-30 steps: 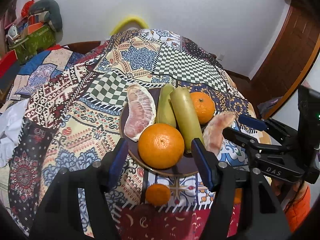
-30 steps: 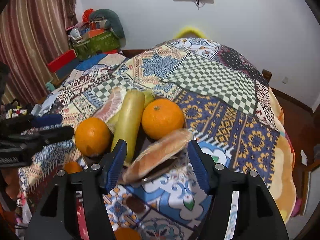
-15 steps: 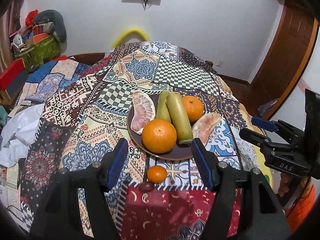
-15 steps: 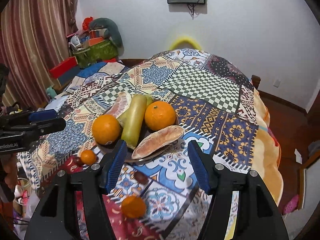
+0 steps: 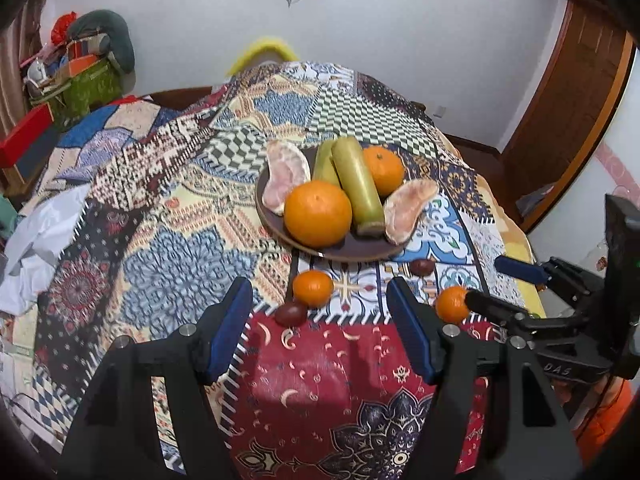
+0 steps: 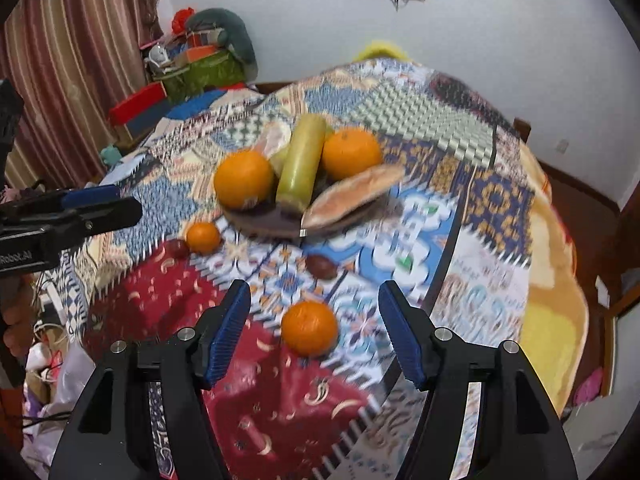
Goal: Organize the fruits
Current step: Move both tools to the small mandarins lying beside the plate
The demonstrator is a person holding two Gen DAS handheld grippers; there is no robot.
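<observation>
Brown plate (image 5: 344,254) on the patchwork cloth (image 5: 160,216) carries two oranges, two green fruits and two pomelo segments. The left gripper (image 5: 318,328) hangs above the cloth's near edge, jaws wide apart and empty, a small mandarin (image 5: 313,288) beyond its tips. Only the blurred right wrist view shows the right gripper (image 6: 314,330) gaping empty around a second mandarin (image 6: 309,327).

The letters "DAS" are showing in white on the right gripper (image 5: 516,292), seen from the left wrist view. "Robot.AI" is showing on the left gripper (image 6: 100,204), its start running off the frame edge.
</observation>
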